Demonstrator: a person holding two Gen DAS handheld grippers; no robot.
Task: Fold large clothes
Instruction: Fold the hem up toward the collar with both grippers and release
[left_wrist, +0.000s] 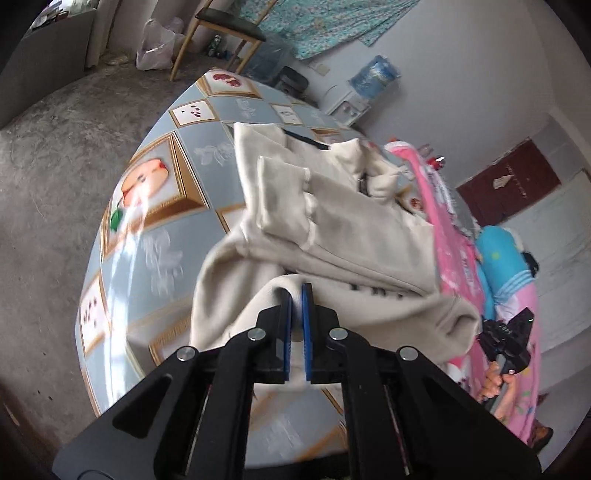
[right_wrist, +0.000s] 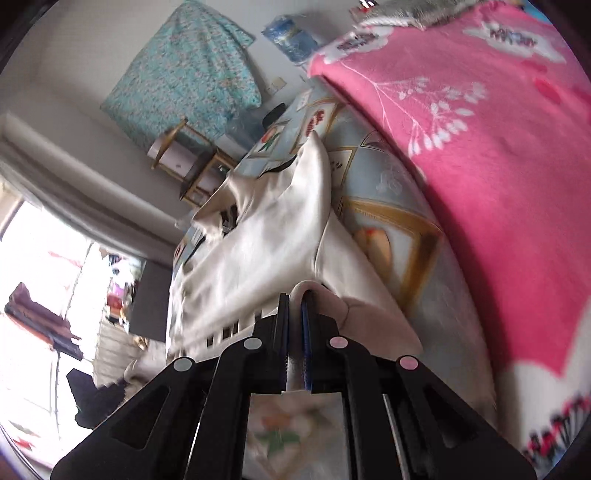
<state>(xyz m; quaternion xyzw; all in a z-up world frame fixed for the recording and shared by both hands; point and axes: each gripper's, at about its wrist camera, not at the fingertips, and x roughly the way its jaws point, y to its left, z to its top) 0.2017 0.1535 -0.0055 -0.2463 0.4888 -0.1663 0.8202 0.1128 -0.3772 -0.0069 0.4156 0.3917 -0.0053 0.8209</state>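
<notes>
A large cream sweatshirt (left_wrist: 332, 221) lies crumpled on a table covered with a blue patterned cloth (left_wrist: 155, 229). My left gripper (left_wrist: 296, 291) is shut on a fold of its near edge, the fabric pinched between the blue pads and lifted off the table. In the right wrist view the same cream sweatshirt (right_wrist: 266, 243) stretches away from me, and my right gripper (right_wrist: 295, 299) is shut on another part of its hem. The right gripper (left_wrist: 506, 339) also shows at the right edge of the left wrist view, held by a hand (left_wrist: 498, 387).
A pink floral blanket (right_wrist: 480, 166) is heaped along the table's right side. A wooden chair (left_wrist: 221, 33), a plastic bag (left_wrist: 155, 48) and a water dispenser (left_wrist: 354, 99) stand beyond the table. Bare concrete floor (left_wrist: 55, 166) lies to the left.
</notes>
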